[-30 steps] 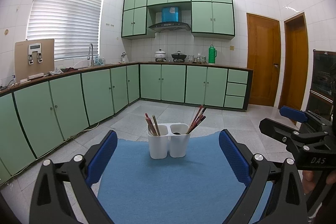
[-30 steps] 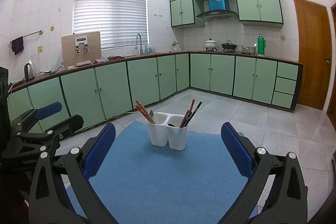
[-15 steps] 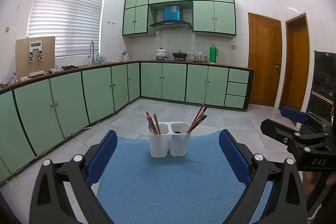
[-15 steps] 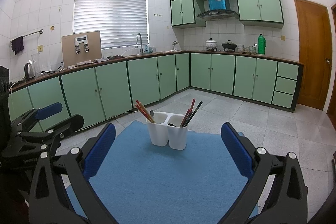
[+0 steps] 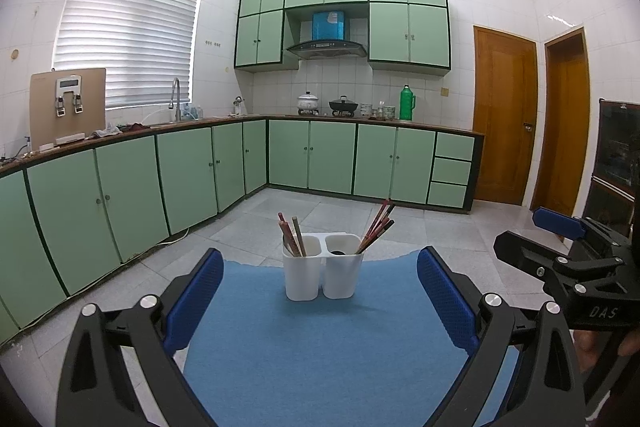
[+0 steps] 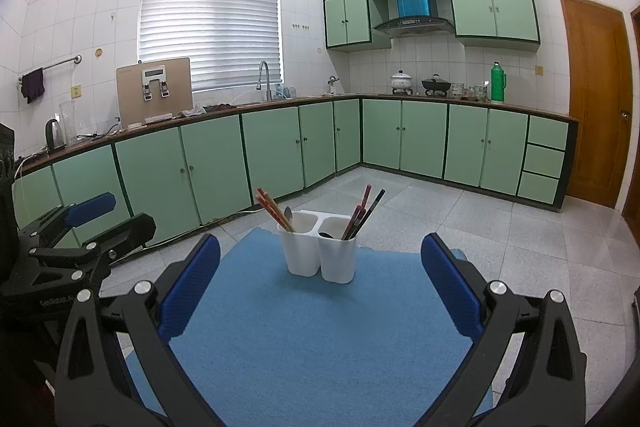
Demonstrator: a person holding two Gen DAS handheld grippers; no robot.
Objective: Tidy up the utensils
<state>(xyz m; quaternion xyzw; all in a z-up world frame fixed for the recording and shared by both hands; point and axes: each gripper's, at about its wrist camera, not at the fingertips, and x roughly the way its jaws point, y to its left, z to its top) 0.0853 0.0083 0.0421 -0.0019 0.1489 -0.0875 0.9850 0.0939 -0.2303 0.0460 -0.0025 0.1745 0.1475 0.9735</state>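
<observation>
A white two-compartment utensil holder (image 5: 322, 269) (image 6: 320, 253) stands on a blue mat (image 5: 320, 347) (image 6: 320, 339). Its left compartment holds red and tan chopsticks (image 5: 291, 234) and a spoon (image 6: 288, 214). Its right compartment holds red and dark chopsticks (image 5: 376, 229) (image 6: 362, 213) and a dark utensil low inside. My left gripper (image 5: 320, 303) is open and empty, well short of the holder. My right gripper (image 6: 320, 291) is open and empty too. Each gripper shows at the edge of the other's view: the right one (image 5: 560, 255), the left one (image 6: 80, 227).
Green kitchen cabinets (image 5: 192, 171) run along the left and back walls over a tiled floor (image 5: 400, 223). Wooden doors (image 5: 504, 115) stand at the right. The mat's far edge (image 6: 384, 253) lies just behind the holder.
The left gripper's view has tilted up slightly, so the holder sits lower in frame. The right gripper has hardly moved. Both grippers stay open.
</observation>
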